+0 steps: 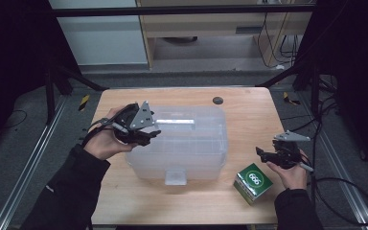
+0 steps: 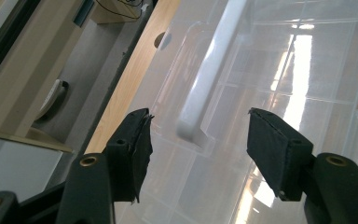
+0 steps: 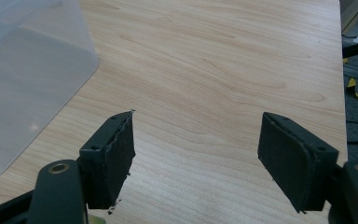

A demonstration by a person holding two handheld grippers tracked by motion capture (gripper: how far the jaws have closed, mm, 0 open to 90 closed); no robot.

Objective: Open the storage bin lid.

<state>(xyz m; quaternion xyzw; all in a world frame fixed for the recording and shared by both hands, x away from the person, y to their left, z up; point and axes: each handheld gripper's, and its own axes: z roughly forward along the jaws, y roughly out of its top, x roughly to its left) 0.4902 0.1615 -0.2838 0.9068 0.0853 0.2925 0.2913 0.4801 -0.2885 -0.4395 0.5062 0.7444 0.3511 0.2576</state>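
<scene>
Left gripper [image 1: 154, 130] over the left end of the lid of the clear plastic box [image 1: 206, 153], jaws spread wide, nothing between the pads. From the left gripper view [image 2: 198, 135], jaws aimed down at the lid, the white carry handle [image 2: 209, 70] lying in its recess between them and beyond, pads not touching it. Right gripper [image 1: 263, 153] low over the table [image 1: 249, 115] at the right side, jaws also wide and empty; in the right gripper view [image 3: 196, 149] bare wood grain between the pads, corner of the box at upper left. Box in the middle of the table, lid on, grey latch [image 1: 176, 177] at the near side. Green carton [image 1: 253, 183] on the table just right of the box's near corner, close beside the right hand [image 1: 292, 175], apart from the jaws. Small dark round spot [image 1: 217, 100] on the tabletop behind the box.
</scene>
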